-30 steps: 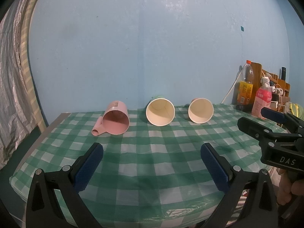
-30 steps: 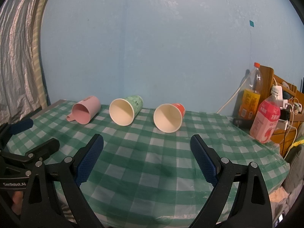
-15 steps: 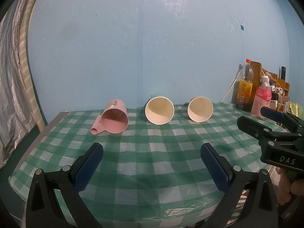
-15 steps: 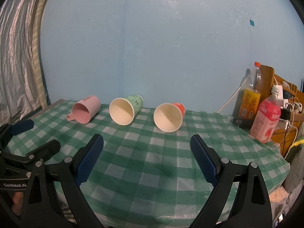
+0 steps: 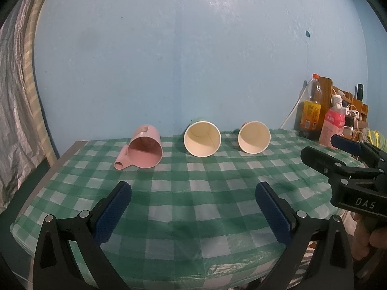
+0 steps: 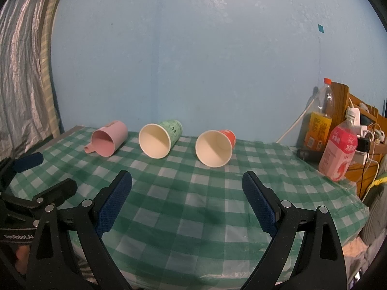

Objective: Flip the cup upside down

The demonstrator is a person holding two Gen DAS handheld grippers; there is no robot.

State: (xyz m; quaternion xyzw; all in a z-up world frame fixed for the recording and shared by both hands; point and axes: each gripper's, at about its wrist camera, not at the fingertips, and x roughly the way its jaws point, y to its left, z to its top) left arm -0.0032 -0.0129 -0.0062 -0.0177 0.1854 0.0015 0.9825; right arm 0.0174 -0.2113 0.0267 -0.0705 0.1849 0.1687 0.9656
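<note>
Lying sideways: one pink mug (image 5: 144, 149), two paper cups (image 5: 202, 139) (image 5: 254, 137), both jaws spread.

Pale blue wall (image 5: 193, 60); silver curtain (image 6: 21, 72) left; wooden shelf (image 6: 341, 101) right; dim light.

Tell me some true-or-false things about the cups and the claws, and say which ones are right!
1. All three cups lie on their sides. True: the pink cup, the green cup and the red cup all do.
2. The left claw holds the pink cup. False: it is open and holds nothing.
3. The green cup lies between the other two. True.
4. The right claw is shut. False: its jaws stand wide apart.
5. The tablecloth is plain blue. False: it is green and white checks.
</note>
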